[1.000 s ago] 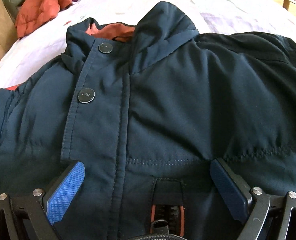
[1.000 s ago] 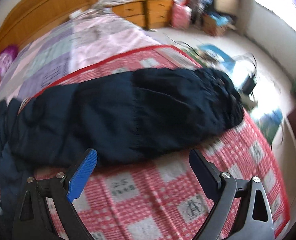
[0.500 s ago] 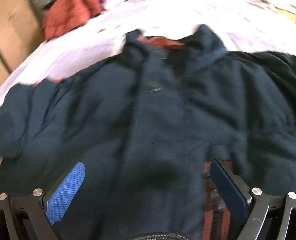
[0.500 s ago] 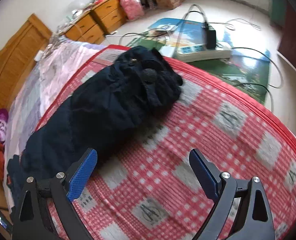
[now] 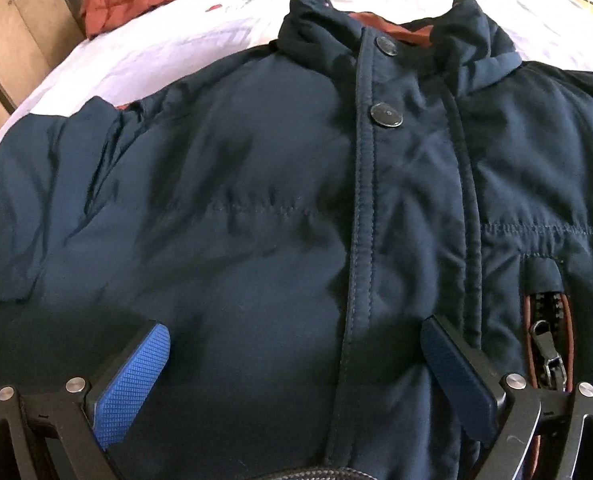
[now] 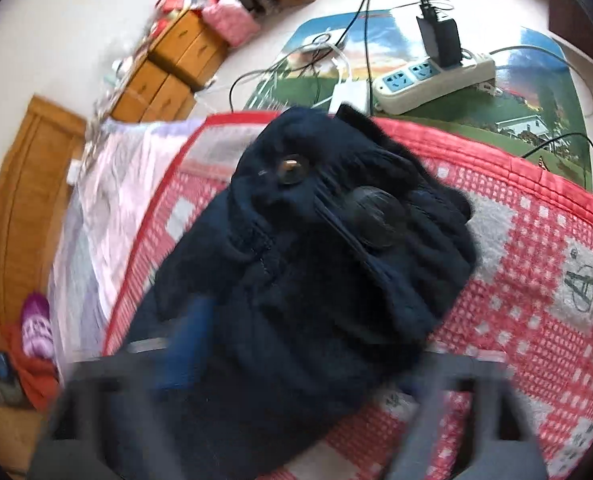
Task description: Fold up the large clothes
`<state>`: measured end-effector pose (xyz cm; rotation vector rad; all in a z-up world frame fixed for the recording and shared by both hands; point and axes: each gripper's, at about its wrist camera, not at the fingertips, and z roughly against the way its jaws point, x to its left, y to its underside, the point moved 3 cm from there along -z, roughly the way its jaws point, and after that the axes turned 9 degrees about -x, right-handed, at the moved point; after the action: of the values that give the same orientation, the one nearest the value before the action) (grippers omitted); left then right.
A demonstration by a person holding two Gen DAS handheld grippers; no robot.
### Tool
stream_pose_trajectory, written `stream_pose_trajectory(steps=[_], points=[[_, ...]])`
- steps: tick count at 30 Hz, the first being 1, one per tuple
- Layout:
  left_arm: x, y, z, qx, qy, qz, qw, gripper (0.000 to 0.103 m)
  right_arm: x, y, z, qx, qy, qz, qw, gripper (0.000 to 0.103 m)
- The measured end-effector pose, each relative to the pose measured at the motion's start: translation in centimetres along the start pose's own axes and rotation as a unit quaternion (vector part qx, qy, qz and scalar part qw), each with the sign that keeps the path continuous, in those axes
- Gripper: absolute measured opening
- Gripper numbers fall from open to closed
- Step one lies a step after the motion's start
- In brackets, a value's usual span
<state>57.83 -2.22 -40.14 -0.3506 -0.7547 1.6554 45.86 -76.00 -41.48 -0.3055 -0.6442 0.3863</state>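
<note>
Left wrist view: I am hovering my left gripper (image 5: 296, 364), fingers spread and empty, over the jacket (image 5: 256, 220), lying front-up on the bed (image 5: 200, 28) for folding, collar pointing away, long axis running from me to the collar.

Right wrist view: my right gripper (image 6: 300, 380) is blurred; I cannot tell its state. It is nearing the sleeve (image 6: 296, 280), stretched toward the bed edge.

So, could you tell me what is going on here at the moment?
A person holding a pair of tongs in each hand is working on a dark navy jacket spread face up on a bed. The left tongs hover open over its chest, gripping nothing. The right tongs are at the sleeve cuff, which lies on the red checked blanket; that view is too blurred to tell whether they have closed. No fold shows in these views.
</note>
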Motion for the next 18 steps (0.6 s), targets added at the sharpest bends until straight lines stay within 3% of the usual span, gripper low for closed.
stream_pose_trajectory(steps=[1, 3, 10, 13, 16, 18], points=[[0.0, 0.0, -0.1, -0.002, -0.001, -0.001, 1.0, 0.103, 0.1, -0.3, 0.5, -0.012, -0.006, -0.01, 1.0, 0.029], [0.0, 0.0, -0.2, -0.003, 0.0, -0.002, 1.0, 0.103, 0.9, -0.6, 1.5, -0.028, -0.013, 0.01, 0.999, 0.022], [-0.2, 0.2, 0.1, -0.008, 0.001, -0.013, 0.9999, 0.103, 4.8, -2.2, 5.5, -0.094, 0.038, 0.094, 0.99, 0.017], [-0.2, 0.2, 0.0, -0.01, 0.001, -0.016, 0.9998, 0.103, 8.0, -2.4, 7.7, -0.13, 0.054, 0.147, 0.979, 0.017], [-0.3, 0.4, 0.1, -0.008, 0.002, -0.015, 0.9999, 0.103, 12.6, -2.2, 10.5, -0.174, 0.055, 0.225, 0.957, 0.017], [-0.3, 0.4, 0.3, -0.006, 0.005, -0.016, 0.9998, 0.103, 16.6, -1.3, 12.7, -0.203, 0.047, 0.282, 0.936, 0.017]])
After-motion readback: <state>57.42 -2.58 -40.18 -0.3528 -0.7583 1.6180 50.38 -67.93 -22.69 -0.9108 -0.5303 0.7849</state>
